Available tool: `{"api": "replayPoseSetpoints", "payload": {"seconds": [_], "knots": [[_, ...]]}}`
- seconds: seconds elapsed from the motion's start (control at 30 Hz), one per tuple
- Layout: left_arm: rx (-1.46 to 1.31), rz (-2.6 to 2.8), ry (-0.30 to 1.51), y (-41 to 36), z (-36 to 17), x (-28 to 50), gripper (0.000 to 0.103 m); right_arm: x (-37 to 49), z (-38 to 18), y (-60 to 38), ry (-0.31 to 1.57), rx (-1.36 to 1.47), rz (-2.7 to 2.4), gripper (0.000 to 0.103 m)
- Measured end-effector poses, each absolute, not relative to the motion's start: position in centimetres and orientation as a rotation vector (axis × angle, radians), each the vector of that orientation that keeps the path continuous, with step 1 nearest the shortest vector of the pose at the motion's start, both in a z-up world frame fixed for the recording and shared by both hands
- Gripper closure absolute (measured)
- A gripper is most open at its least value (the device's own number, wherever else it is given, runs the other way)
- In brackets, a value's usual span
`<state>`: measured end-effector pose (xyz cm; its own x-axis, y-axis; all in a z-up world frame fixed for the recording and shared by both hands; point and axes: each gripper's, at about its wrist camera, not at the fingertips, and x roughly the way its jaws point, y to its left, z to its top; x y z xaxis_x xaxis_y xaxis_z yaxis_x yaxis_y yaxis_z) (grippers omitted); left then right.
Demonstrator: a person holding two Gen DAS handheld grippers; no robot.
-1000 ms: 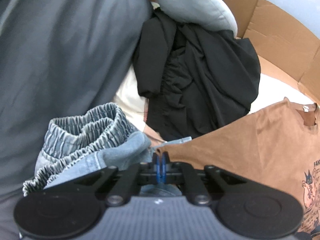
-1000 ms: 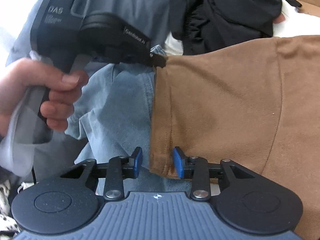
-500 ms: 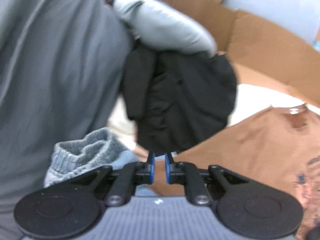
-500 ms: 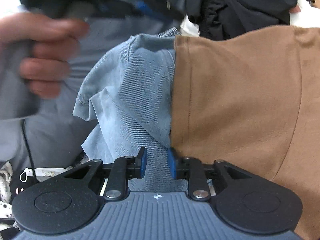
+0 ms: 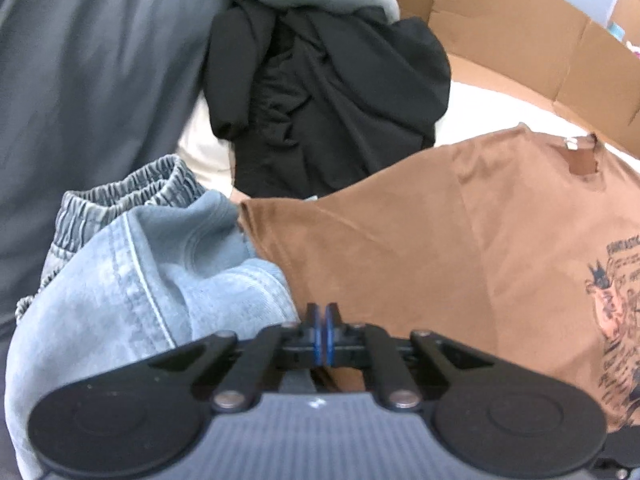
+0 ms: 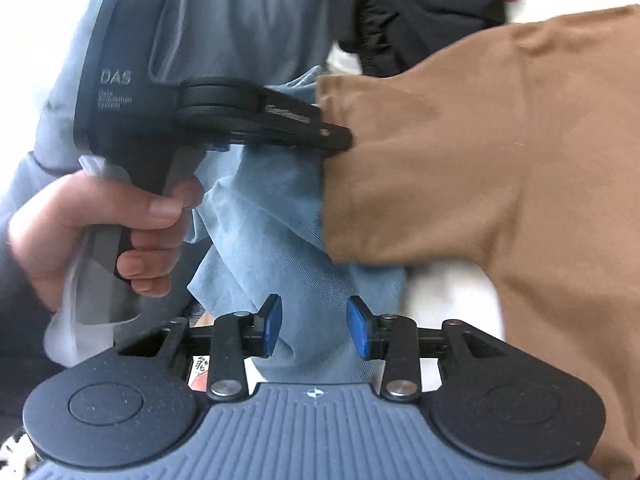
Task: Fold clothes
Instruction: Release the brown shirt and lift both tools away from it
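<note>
Clearly, "DAS" is printed on the left gripper (image 6: 340, 140), which is held by a hand (image 6: 100, 232); smaller lines under it are unreadable. Its jaws are pressed together at the sleeve edge of the brown t-shirt (image 5: 440, 248), though whether cloth is pinched cannot be told. The right gripper (image 6: 314, 330) is spread apart over the blue jeans (image 6: 280, 220), nothing gripped. A dark print with blurred lettering is seen on the shirt front.
</note>
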<state>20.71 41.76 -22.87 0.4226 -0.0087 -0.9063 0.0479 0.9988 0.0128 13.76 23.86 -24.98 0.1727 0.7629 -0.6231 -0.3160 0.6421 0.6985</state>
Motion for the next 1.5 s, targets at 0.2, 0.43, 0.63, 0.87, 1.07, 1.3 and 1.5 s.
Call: {"api": "replayPoseSetpoints", "payload": {"seconds": [0.2, 0.43, 0.63, 0.87, 1.07, 1.3, 1.5], "knots": [[0.040, -0.063, 1.071, 39.9, -20.3, 17.9, 0.078, 12.0, -22.7, 17.7, 1.131, 0.473, 0.798, 0.052], [0.026, -0.077, 1.034, 36.7, -18.5, 14.7, 0.074, 10.4, -20.0, 10.9, 1.077, 0.364, 0.777, 0.052], [-0.016, -0.042, 1.084, 34.9, -17.1, 12.2, 0.073, 8.5, -17.1, 4.7, 1.073, 0.300, 0.710, 0.052], [-0.134, -0.015, 1.082, 33.0, -9.3, 8.8, 0.053, 9.4, -11.5, 0.5, 1.085, 0.213, 0.602, 0.051], [-0.131, -0.027, 1.042, 30.9, -3.4, 6.7, 0.046, 8.0, -4.5, -3.0, 0.975, 0.158, 0.555, 0.048], [-0.154, -0.029, 0.961, 28.3, 2.7, 3.9, 0.029, 4.2, 2.3, -6.9, 0.887, 0.162, 0.478, 0.044], [-0.103, -0.050, 0.888, 25.6, 8.3, 1.7, 0.021, 0.3, 7.3, -11.2, 0.821, 0.184, 0.382, 0.025]]}}
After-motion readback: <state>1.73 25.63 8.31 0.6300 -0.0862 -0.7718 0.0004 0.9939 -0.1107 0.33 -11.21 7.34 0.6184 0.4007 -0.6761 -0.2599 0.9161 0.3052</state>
